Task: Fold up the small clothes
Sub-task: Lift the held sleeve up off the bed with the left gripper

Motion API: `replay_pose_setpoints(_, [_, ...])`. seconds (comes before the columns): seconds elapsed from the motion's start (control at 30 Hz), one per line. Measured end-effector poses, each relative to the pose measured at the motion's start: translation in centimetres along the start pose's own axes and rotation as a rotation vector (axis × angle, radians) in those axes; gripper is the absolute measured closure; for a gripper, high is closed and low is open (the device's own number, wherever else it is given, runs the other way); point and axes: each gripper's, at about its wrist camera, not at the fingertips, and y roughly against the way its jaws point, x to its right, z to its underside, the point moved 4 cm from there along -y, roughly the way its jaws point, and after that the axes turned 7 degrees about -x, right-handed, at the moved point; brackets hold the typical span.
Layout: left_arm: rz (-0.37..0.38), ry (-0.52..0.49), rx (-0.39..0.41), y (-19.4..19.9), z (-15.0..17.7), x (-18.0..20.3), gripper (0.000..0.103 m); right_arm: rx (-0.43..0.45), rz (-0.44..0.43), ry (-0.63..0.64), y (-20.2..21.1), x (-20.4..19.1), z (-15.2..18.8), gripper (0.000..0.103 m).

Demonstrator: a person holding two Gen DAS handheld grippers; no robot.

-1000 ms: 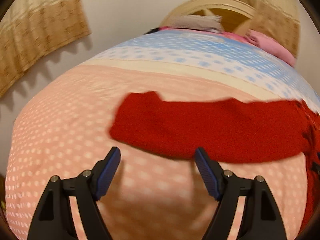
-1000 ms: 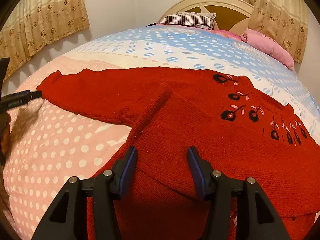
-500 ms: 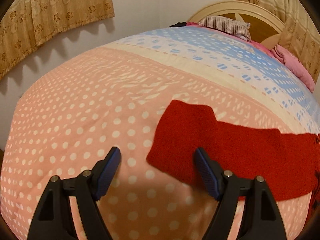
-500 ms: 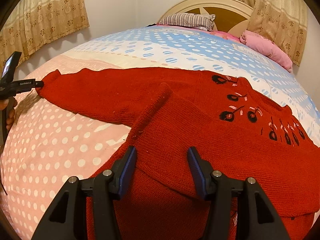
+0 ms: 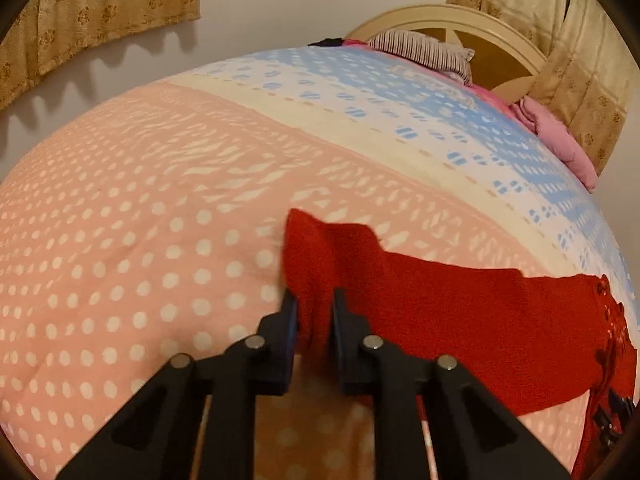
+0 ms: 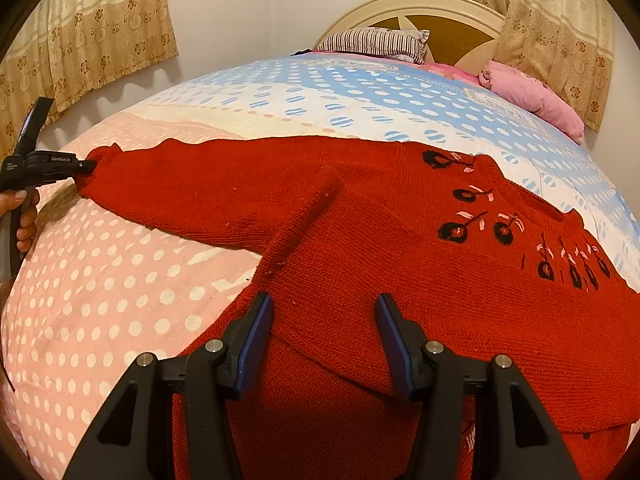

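The left gripper (image 5: 312, 312), spread wide a moment ago, is closing its fingers on the sleeve cuff (image 5: 316, 256) of the red sweater (image 6: 400, 240), which lies between them on the bed (image 5: 140, 260). The right gripper (image 6: 324, 336) hovers unclenched over the hem. Sleeve fold can begin.

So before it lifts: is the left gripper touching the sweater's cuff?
Touching. The left wrist view shows the left gripper closing, its pads against the red sweater's cuff bunched between them.

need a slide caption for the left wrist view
Left gripper closing on the cuff of the red sweater's sleeve, stretched across the pink polka-dot bedspread.
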Motion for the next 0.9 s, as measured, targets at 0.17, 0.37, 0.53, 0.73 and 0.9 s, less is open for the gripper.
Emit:
replay_pose_setpoints(0.17, [0.028, 0.047, 0.060, 2.4, -0.7, -0.7, 0.088, 0.002, -0.004, -0.011, 0.0, 0.0, -0.1, 0.047])
replay_pose_setpoints(0.37, [0.061, 0.085, 0.043, 2.9, -0.6, -1.5, 0.088, 0.039, -0.100, -0.075, 1.5, 0.9, -0.3, 0.046])
replay_pose_setpoints(0.53, [0.073, 0.088, 0.055, 3.2, -1.1, -0.8, 0.088, 0.087, -0.152, -0.165, 5.4, 2.6, -0.7, 0.045])
replay_pose_setpoints(0.73, [0.107, 0.094, 0.082, 5.2, -2.0, 0.3, 0.088, 0.031, -0.107, -0.095, 7.7, 2.9, 1.0, 0.044])
replay_pose_setpoints(0.9, [0.171, 0.107, 0.093, 7.3, -2.8, 1.6, 0.088, 0.005, -0.108, -0.116, 8.7, 4.6, 3.4, 0.044])
